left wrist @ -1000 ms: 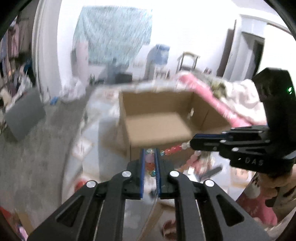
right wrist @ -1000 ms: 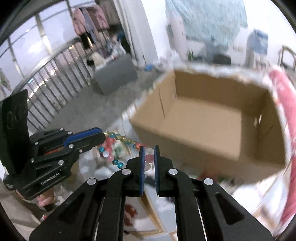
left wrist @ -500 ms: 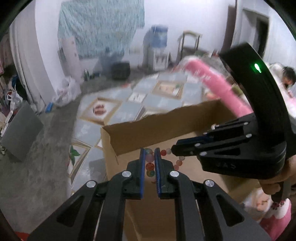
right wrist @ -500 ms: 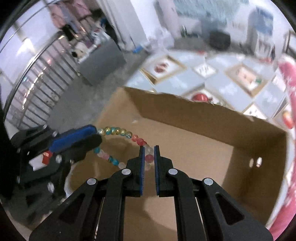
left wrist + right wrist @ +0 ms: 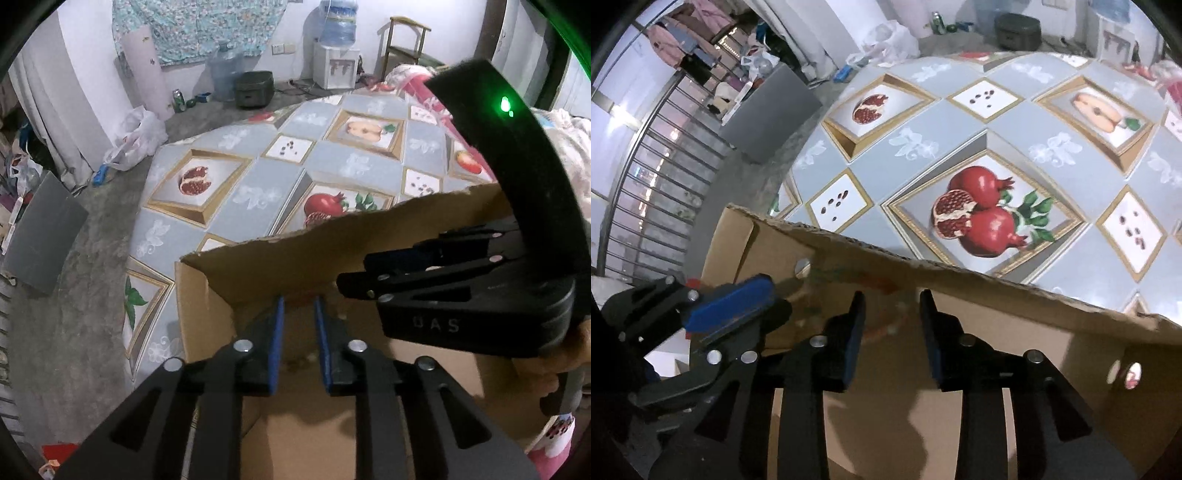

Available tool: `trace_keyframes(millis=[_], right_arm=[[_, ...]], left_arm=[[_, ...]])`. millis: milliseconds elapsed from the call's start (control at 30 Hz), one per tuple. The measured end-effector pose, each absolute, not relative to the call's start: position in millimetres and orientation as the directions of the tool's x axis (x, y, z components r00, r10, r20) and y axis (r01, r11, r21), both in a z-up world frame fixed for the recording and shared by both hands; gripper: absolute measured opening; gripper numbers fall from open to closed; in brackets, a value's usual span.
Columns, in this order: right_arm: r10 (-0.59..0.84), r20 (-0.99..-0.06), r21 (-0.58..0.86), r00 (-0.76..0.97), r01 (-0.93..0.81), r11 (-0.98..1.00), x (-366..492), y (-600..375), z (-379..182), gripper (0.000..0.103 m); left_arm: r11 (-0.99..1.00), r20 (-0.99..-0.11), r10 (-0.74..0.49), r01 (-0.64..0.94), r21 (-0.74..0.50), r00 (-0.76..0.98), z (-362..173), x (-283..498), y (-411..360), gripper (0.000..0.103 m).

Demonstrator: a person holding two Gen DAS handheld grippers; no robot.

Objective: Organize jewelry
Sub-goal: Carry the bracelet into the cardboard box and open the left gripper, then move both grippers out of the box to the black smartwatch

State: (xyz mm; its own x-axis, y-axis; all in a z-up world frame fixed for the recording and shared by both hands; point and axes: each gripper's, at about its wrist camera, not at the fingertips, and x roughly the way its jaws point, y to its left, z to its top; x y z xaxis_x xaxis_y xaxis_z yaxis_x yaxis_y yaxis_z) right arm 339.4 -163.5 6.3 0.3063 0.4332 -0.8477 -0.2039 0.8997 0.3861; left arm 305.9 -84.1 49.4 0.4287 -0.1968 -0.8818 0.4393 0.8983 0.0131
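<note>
Both held over an open cardboard box (image 5: 295,258) on a table (image 5: 258,192) under a fruit-print cloth. Left gripper (image 5: 298,317): jaws opening, nothing between the blue pads. Right gripper (image 5: 892,325): jaws opening too, gap empty. Beaded bracelet (image 5: 886,328) hard to make out: only a faint reddish blurred arc against the box's inner wall in the right wrist view, unseen in the left. Box floor mostly hidden behind fingers and shadow.

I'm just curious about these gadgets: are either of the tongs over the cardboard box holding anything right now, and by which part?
Nothing is held. The left tongs and right tongs are both opening over the cardboard box, with only blurred streaks showing between them.
</note>
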Motion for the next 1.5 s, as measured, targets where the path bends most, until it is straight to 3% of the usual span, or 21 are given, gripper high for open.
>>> trace_keyframes(millis=[267,500,667,833,1100,1233,1400,1500], right_arm=[[0.411,-0.779,0.352,0.474,-0.212,0.912,286,-192,69,0.04],[0.394,-0.653,0.297,0.646,-0.26,0.919,163,-220,126,0.057],[0.377,-0.636,0.299,0.674,-0.236,0.925,87,-226,112,0.062],[0.355,-0.674,0.344,0.648,-0.149,0.927,43,-227,71,0.062],[0.391,-0.737,0.492,0.552,0.042,0.869,20,-234,-14,0.062],[0.369,-0.769,0.458,0.523,0.048,0.887,19,-219,-30,0.062],[0.28,-0.788,0.392,0.549,0.096,0.915,27,-222,-37,0.061],[0.257,-0.802,0.381,0.54,0.13,0.915,34,-229,-49,0.055]], left_arm=[[0.903,-0.788,-0.283,0.429,-0.027,0.547,104,265,-56,0.036],[0.905,-0.676,-0.373,0.411,-0.113,0.635,144,188,7,0.05],[0.91,-0.622,-0.39,0.389,-0.145,0.679,142,131,47,0.057],[0.923,-0.646,-0.358,0.36,-0.136,0.674,109,88,67,0.062],[0.944,-0.748,-0.305,0.292,-0.154,0.59,25,55,67,0.063],[0.923,-0.774,-0.36,0.321,-0.213,0.521,-6,51,58,0.062],[0.888,-0.761,-0.421,0.395,-0.235,0.494,-12,46,40,0.055],[0.884,-0.782,-0.423,0.399,-0.245,0.458,-20,54,32,0.044]])
